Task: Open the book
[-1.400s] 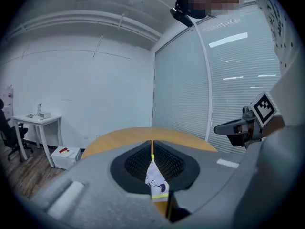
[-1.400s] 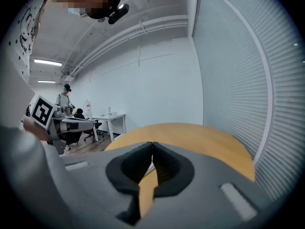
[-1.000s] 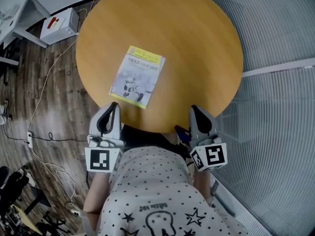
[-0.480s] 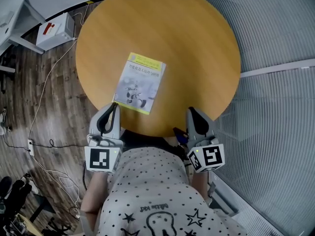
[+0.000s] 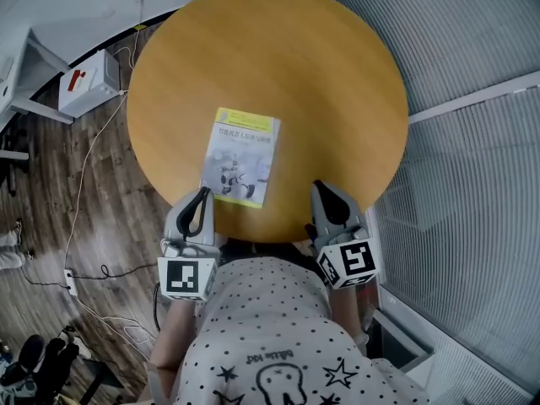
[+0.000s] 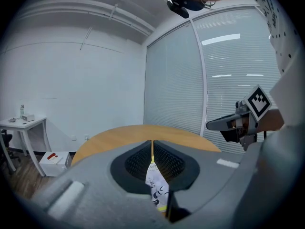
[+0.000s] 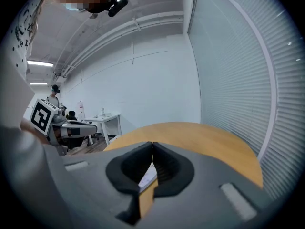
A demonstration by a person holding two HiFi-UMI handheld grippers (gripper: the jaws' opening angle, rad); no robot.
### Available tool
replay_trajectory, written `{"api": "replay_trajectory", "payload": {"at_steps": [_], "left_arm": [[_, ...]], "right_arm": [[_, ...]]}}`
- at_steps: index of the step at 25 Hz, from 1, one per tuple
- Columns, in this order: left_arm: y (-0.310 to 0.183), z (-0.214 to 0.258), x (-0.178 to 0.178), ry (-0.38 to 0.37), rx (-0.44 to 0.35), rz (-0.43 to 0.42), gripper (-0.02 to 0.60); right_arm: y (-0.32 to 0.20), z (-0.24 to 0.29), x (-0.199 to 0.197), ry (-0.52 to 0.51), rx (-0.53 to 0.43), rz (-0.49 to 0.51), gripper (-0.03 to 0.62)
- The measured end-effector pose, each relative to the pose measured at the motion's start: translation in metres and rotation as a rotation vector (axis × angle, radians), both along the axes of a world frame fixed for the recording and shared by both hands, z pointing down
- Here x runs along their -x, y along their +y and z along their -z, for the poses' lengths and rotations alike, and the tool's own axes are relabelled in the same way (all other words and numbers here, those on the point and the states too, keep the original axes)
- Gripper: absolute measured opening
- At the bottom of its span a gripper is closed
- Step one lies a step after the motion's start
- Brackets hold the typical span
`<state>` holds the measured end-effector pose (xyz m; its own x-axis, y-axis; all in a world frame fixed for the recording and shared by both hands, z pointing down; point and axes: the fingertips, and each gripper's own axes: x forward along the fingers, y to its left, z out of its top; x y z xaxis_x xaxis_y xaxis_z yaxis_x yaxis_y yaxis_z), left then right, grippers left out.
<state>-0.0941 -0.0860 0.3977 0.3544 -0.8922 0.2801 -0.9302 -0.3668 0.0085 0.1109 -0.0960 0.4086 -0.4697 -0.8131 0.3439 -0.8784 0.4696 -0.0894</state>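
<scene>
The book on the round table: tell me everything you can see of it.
The book is a thin paperback, closed, lying flat, cover up, on the wooden table near the person's edge, slightly askew. Cover pale, with yellow bands at both ends and a dark-and-white figure. The shut left hand-held gripper is at its near left corner; contact is unclear.

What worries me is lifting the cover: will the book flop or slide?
Probably floppy: the book looks thin, like a paperback. It may slide when nudged, since it lies flat on a smooth-looking table.
</scene>
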Motion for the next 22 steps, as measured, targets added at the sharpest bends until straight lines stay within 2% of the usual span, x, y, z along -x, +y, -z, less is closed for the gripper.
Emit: {"api": "replay_trajectory", "payload": {"at_steps": [5, 10, 17, 20, 22], "left_arm": [[-0.007, 0.000, -0.004, 0.003, 0.003, -0.040, 0.023], [-0.011, 0.001, -0.011, -0.005, -0.009, -0.084, 0.023], [-0.013, 0.004, -0.009, -0.011, -0.008, -0.099, 0.023], [-0.011, 0.008, -0.011, -0.002, -0.034, -0.114, 0.023], [-0.009, 0.004, -0.013, -0.022, -0.050, -0.146, 0.023]], "right_arm": [[-0.001, -0.007, 0.008, -0.001, 0.037, -0.005, 0.005], [-0.001, 0.000, 0.004, -0.003, 0.027, -0.029, 0.005], [-0.003, 0.005, -0.004, -0.001, 0.024, -0.067, 0.005], [-0.001, 0.008, -0.002, -0.001, 0.018, -0.067, 0.005], [0.001, 0.008, -0.002, 0.000, 0.018, -0.067, 0.005]]}}
